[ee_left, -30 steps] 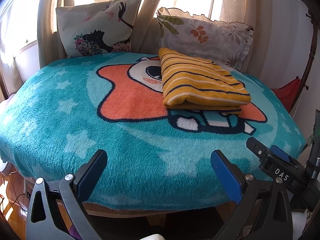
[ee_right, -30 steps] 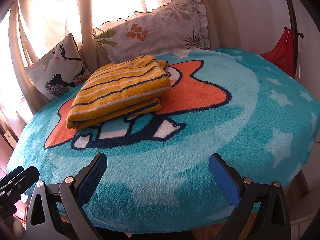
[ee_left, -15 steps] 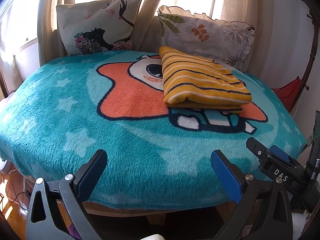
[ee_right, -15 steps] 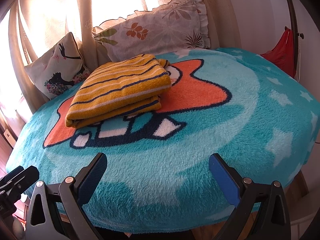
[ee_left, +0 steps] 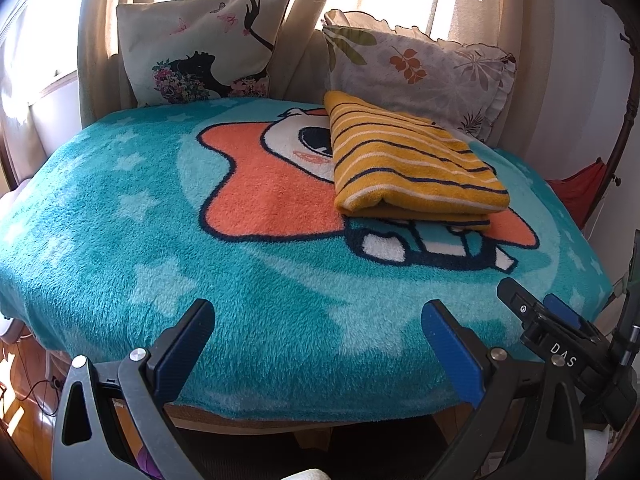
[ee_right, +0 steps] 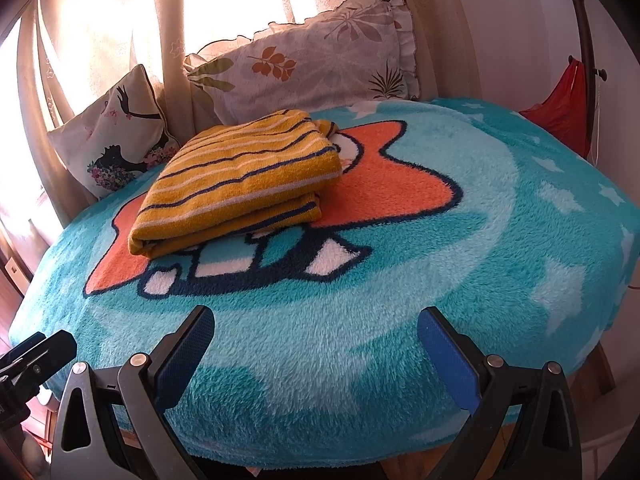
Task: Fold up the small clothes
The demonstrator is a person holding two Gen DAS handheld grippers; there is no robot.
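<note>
In front of me a fluffy teal blanket with an orange star cartoon [ee_left: 256,184] covers the surface. Against the sunlit beige curtains [ee_right: 120,40] lean a cream silhouette-print cushion [ee_left: 200,44] and a frilled leaf-print pillow [ee_left: 420,68]; a red cloth [ee_right: 560,116] hangs at my right.

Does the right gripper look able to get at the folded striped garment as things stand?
Probably yes: the right gripper is open, and only bare blanket lies between it and the striped garment.

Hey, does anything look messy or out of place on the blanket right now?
Nothing much stands out. The yellow striped garment lies folded on the teal blanket, though its lower layer sticks out slightly past the top one at the front edge.
</note>
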